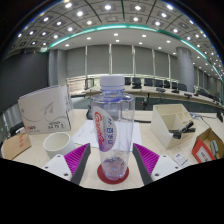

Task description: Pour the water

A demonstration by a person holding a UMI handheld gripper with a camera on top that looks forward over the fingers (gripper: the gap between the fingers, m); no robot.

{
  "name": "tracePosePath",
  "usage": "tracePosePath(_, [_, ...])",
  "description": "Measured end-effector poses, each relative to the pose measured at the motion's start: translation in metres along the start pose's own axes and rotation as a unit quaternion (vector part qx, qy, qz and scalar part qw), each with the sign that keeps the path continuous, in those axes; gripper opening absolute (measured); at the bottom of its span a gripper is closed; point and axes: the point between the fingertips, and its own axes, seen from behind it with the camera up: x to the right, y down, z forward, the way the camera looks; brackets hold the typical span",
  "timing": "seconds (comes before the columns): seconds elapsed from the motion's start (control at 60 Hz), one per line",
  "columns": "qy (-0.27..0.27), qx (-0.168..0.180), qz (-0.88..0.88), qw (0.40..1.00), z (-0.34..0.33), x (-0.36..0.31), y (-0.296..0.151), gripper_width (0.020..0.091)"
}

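Bottle [111, 128] stands upright on a red coaster [112, 173], dead centre between the two fingers. Clear plastic, white cap, pale label with red and blue print around the middle. Some water visible in the lower part; exact level hard to read.

Gripper [112, 162]: fingers spread wide, one either side of the bottle's base. Left pad [79, 160] and right pad [146, 158] both show magenta faces with a clear gap to the bottle on each side. Nothing gripped; the bottle rests on its own.

Table [150, 135]: light-coloured top. White bowl [57, 143] sits left of the bottle, near the left finger. Behind the bowl, a white box [45, 108] with printed lettering. Right of the bottle, an open white container [176, 122] with dark items inside, not identifiable. Pink packet [207, 146] further right, at the table's edge.

Background: large room, rows of desks with chairs, ceiling lights in lines.
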Motion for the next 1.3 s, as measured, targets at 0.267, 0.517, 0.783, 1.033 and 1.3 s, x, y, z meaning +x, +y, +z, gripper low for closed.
tracePosePath(0.267, [0.035,-0.046,0.0,0.998,-0.06,0.0,-0.01,0.086])
tracePosePath(0.517, [0.072,-0.116,0.025,0.99,-0.178,-0.036,-0.02,0.0862])
tracePosePath(0.783, [0.112,-0.156,0.018,0.981,-0.303,-0.078,-0.009,0.0865])
tracePosePath(1.033, [0.121,-0.157,0.002,0.98,-0.35,-0.096,-0.001,0.0863])
tracePosePath(1.3, [0.118,-0.143,-0.005,0.983,-0.356,-0.099,-0.009,0.0859])
